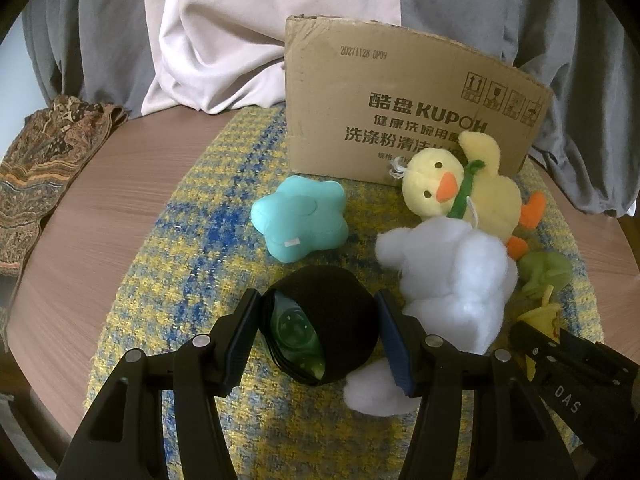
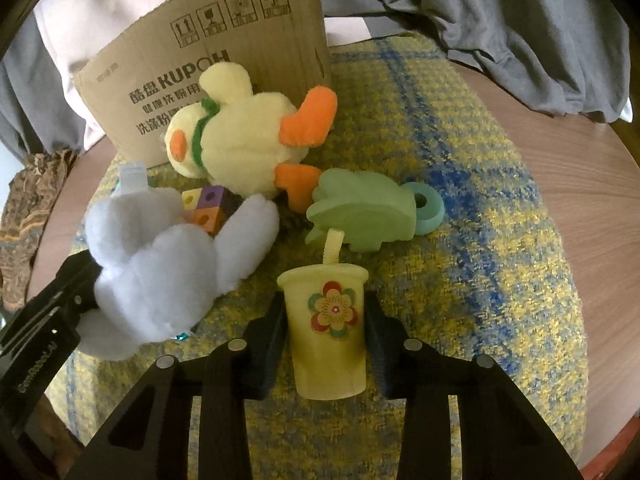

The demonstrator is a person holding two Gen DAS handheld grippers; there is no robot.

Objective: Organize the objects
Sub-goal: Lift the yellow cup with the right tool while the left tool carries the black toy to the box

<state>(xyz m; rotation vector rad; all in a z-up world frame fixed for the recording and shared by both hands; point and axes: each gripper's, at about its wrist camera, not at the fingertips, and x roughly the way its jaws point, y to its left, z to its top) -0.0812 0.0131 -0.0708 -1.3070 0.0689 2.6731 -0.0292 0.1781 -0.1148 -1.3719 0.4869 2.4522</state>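
Observation:
In the left wrist view my left gripper (image 1: 318,330) is shut on a black round pouch (image 1: 332,320) with a green glassy thing inside. A teal star cushion (image 1: 302,216), a white plush (image 1: 452,276) and a yellow duck plush (image 1: 468,188) lie beyond it, in front of a cardboard box (image 1: 400,100). In the right wrist view my right gripper (image 2: 325,336) is shut on a yellow toy cup (image 2: 326,328) with a flower sticker and a straw. A green foam toy (image 2: 360,212), the duck (image 2: 240,140), the white plush (image 2: 168,260) and coloured cubes (image 2: 208,208) lie behind it.
Everything sits on a yellow and blue woven mat (image 2: 480,200) on a round wooden table (image 1: 80,240). A patterned brown cloth (image 1: 40,168) lies at the left edge. Grey and white fabric (image 1: 240,20) hangs behind the cardboard box (image 2: 208,60).

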